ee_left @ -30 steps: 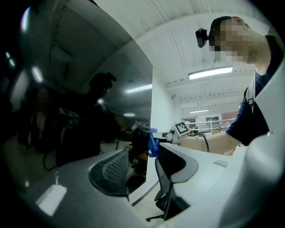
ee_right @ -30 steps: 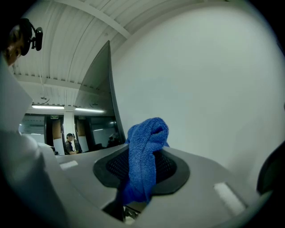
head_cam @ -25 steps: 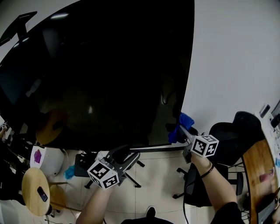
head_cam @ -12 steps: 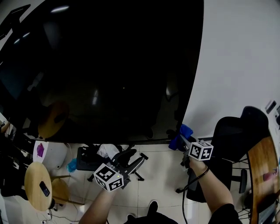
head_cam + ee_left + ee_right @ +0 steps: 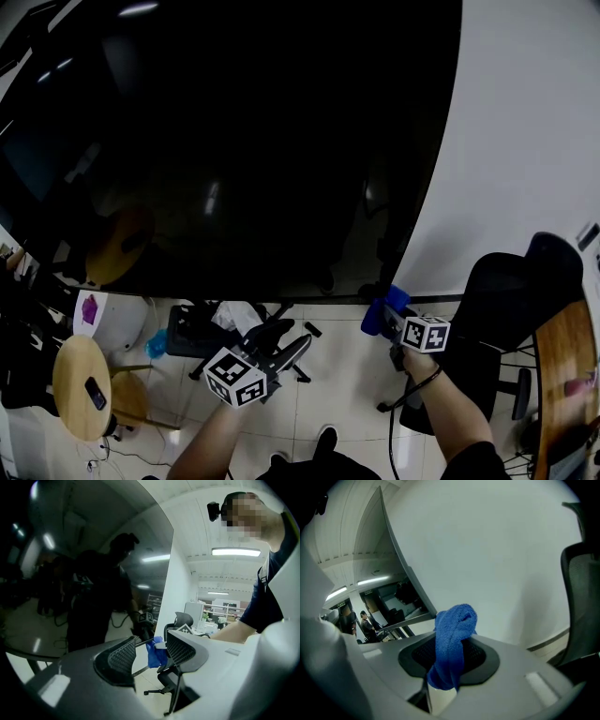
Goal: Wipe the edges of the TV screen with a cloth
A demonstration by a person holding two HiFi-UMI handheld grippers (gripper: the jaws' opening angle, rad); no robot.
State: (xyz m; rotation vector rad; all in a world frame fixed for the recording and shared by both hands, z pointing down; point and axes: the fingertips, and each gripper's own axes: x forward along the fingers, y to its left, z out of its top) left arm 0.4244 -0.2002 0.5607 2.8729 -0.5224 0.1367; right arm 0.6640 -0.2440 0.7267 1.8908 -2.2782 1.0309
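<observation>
The big dark TV screen (image 5: 234, 141) fills the upper left of the head view; its lower right corner sits near the blue cloth (image 5: 385, 309). My right gripper (image 5: 387, 315) is shut on that cloth, which bulges out past its jaws (image 5: 452, 644) just below the screen's bottom edge (image 5: 405, 620). My left gripper (image 5: 286, 345) hangs lower, under the screen's middle, jaws apart with nothing between them (image 5: 152, 656). In the left gripper view the blue cloth (image 5: 154, 652) shows beyond the jaws.
A black office chair (image 5: 511, 309) stands at the right by the white wall (image 5: 525, 122). A round wooden stool (image 5: 80, 384) with a phone on it stands at the lower left. A chair base (image 5: 202, 333) sits under the screen. A wooden desk edge (image 5: 567, 366) shows far right.
Both grippers have sunk: the right one slid the cloth down along the screen's right edge to its lower corner; the left one dropped a little below the screen.
</observation>
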